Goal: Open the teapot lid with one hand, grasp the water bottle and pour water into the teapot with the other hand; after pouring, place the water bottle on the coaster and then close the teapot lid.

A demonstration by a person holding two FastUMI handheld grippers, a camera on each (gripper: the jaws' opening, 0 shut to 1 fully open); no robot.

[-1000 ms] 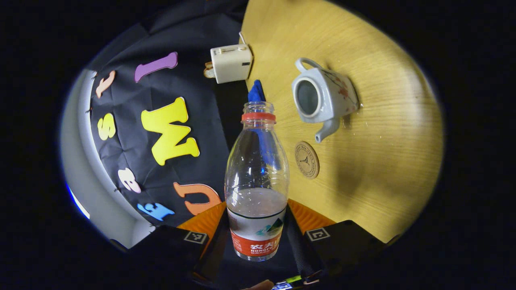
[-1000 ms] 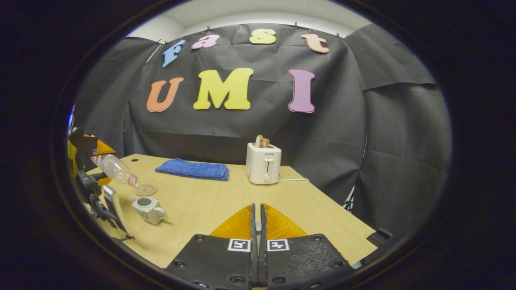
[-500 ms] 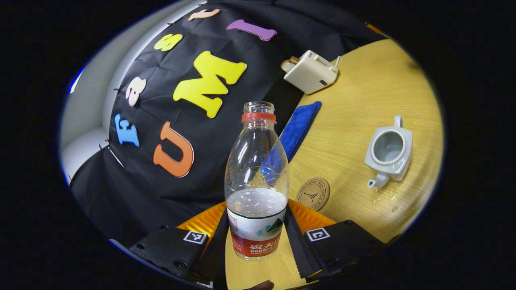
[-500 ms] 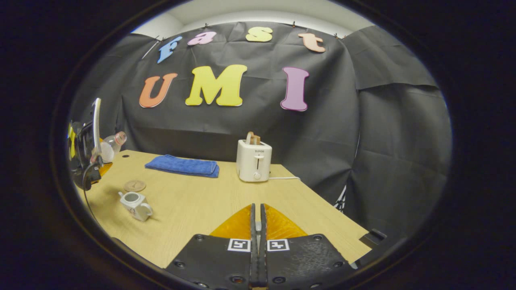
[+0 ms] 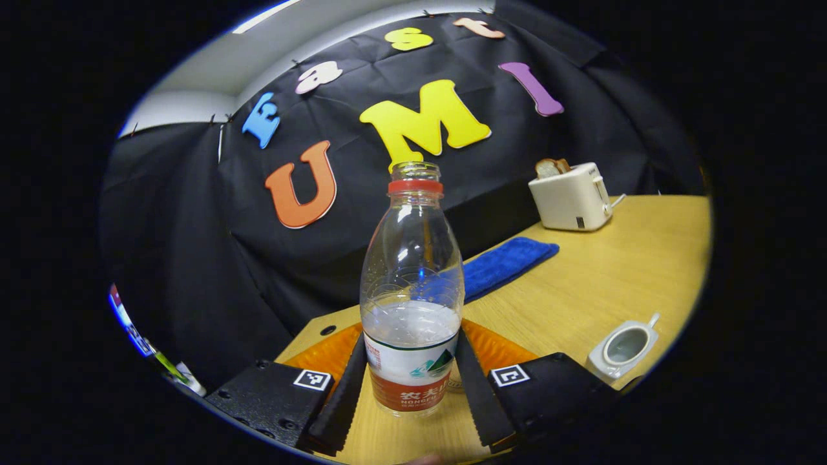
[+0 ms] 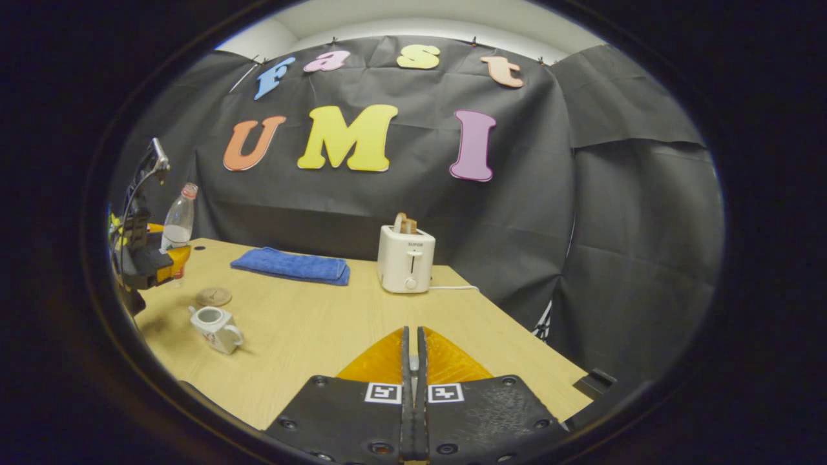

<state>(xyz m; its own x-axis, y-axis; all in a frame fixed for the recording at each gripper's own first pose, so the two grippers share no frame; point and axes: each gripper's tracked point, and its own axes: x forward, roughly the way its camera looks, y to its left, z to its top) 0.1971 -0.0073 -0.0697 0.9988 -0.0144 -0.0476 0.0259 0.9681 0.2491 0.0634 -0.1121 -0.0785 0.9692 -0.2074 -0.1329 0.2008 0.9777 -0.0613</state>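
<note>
Uncapped water bottle upright above coaster; lidless white teapot nearby.

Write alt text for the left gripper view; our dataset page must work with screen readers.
The left tongs grip an upright, uncapped water bottle, partly full, above a wooden table. Behind lie a blue towel and a white toaster holding bread; an open white teapot sits at lower right.

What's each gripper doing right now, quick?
Left gripper: shut on the water bottle, held upright.
Right gripper: shut; whether it grips anything cannot be told.
</note>
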